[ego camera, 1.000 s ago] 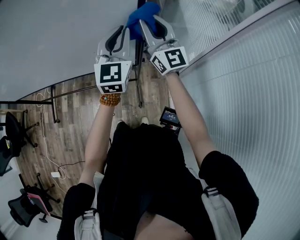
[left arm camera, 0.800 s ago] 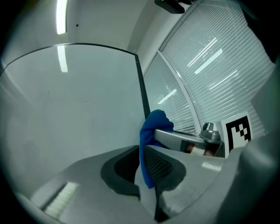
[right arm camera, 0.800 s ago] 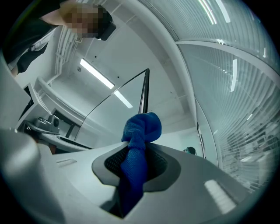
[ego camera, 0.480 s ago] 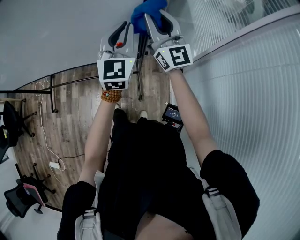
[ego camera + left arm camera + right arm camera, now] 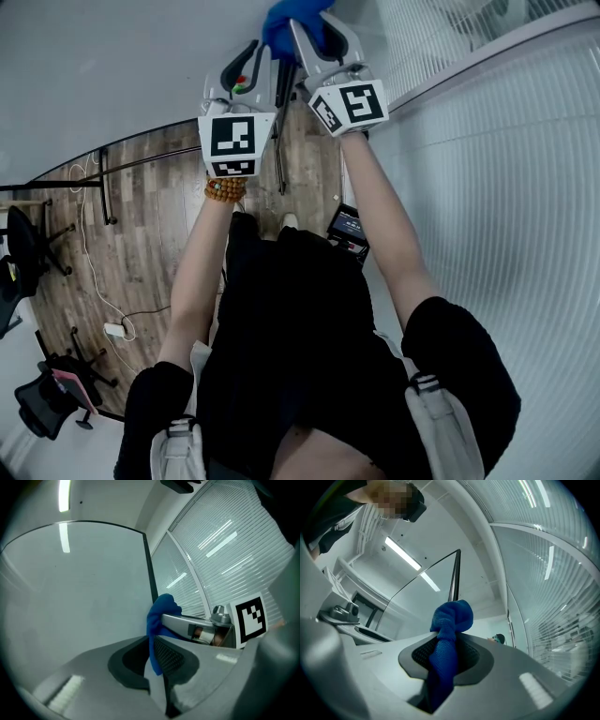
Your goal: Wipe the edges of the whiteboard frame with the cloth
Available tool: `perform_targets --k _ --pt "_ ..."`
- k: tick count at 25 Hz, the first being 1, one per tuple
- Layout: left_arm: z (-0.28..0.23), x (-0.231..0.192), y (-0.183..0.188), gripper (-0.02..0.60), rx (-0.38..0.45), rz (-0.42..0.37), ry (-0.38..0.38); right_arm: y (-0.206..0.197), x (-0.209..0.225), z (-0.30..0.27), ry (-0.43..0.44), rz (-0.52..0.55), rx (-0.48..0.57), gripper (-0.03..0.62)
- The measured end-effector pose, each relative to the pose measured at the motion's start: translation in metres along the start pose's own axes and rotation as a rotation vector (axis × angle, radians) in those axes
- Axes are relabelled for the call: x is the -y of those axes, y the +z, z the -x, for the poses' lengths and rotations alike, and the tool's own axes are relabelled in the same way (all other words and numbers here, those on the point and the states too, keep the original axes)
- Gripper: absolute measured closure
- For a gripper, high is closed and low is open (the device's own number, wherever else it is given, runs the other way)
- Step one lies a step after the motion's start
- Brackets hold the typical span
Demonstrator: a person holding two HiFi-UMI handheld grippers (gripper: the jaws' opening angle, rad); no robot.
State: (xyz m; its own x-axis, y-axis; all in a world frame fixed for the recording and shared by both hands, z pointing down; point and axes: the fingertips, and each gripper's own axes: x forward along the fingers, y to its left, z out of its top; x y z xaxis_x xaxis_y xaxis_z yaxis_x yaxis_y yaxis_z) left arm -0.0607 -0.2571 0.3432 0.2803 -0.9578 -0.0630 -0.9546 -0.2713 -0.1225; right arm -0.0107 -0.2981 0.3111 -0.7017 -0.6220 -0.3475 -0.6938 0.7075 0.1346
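Note:
A blue cloth point(image 5: 295, 21) is bunched at the top of the head view, with my right gripper point(image 5: 305, 26) shut on it. It presses against the dark frame edge point(image 5: 277, 141) of the whiteboard point(image 5: 112, 66). In the right gripper view the cloth point(image 5: 450, 620) sticks out between the pads, and the frame point(image 5: 454, 573) rises behind it. My left gripper point(image 5: 255, 58) is raised just left of it, jaws nearly together and holding nothing. In the left gripper view the cloth point(image 5: 159, 616) covers the frame point(image 5: 151, 569) beyond the left gripper point(image 5: 154, 657), with the right gripper point(image 5: 197, 627) beside it.
A glass wall with blinds point(image 5: 487, 187) runs close along the right. Below on the wood floor are the whiteboard's stand legs point(image 5: 105, 192), a small screen device point(image 5: 345, 230), a cable point(image 5: 98, 300) and office chairs point(image 5: 23, 253) at the left.
Both grippers have risen a little along the frame edge, carrying the cloth closer to the top of the head view.

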Motion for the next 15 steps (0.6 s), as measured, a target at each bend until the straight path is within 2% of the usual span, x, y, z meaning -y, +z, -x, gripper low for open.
perform_targets --k 15 --pt "0.003 -0.001 -0.014 0.558 -0.004 -0.013 -0.013 -0.014 0.003 0.004 -0.028 -0.013 -0.013 0.493"
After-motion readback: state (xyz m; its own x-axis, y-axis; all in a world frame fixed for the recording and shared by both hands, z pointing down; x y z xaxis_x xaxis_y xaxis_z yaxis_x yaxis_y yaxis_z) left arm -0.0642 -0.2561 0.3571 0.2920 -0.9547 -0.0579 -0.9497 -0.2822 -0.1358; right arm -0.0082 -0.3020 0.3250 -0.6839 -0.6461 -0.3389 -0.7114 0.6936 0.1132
